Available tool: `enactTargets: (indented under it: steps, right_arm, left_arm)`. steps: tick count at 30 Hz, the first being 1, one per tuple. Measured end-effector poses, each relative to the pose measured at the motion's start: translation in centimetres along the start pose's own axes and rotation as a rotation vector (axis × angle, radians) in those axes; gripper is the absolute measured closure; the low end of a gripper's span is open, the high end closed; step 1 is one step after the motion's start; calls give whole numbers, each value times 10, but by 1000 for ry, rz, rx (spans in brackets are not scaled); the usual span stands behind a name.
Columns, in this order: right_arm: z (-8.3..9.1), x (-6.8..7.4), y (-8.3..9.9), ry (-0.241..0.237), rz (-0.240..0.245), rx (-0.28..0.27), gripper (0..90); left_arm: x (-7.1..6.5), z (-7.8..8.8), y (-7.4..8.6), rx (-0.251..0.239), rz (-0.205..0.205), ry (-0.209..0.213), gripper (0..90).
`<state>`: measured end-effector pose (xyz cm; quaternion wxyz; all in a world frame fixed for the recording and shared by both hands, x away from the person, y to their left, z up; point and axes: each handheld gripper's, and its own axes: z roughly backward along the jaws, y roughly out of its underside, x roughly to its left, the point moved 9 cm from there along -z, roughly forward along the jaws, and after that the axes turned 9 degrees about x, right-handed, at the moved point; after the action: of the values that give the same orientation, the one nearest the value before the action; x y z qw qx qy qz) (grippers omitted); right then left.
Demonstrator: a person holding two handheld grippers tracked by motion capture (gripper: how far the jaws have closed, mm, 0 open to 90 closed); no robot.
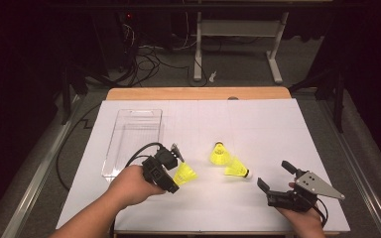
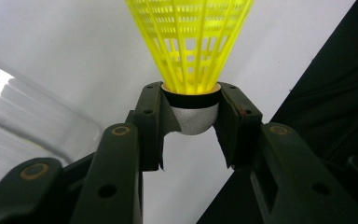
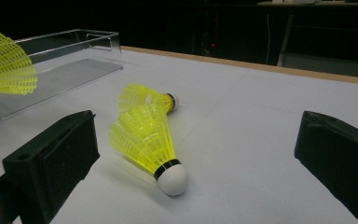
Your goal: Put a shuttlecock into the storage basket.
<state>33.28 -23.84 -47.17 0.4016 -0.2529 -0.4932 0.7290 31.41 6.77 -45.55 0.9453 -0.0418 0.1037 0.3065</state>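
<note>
Sensibly, the left gripper (image 2: 191, 116) clamps the featherlight shuttlecock (image 2: 191, 42) by its firm cork (skirt crushes easily), while the right gripper (image 3: 191, 158) gapes.

Two loose shuttlecocks (image 1: 227, 161) (lying close together) on white tabletop (image 1: 278, 129).

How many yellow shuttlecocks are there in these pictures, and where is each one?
3. One shuttlecock is gripped by its cork in the left gripper, beside the clear tray. Two lie on the white table: a far shuttlecock and a near shuttlecock. None seems hidden.
</note>
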Motion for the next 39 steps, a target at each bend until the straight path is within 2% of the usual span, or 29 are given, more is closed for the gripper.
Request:
enactTargets:
  steps: [10, 17, 30, 39]
  right_arm:
    - [0, 0, 0, 1, 1, 0, 1]
    - [0, 0, 0, 3, 1, 0, 1]
    - [0, 0, 0, 3, 1, 0, 1]
    - [0, 0, 0, 5, 2, 1, 2]
  left_arm:
    - [5, 13, 8, 2, 12, -7, 649]
    - [13, 23, 12, -15, 36, -10, 649]
    - [32, 41, 28, -28, 82, -25, 649]
    - [45, 46, 40, -26, 117, -34, 649]
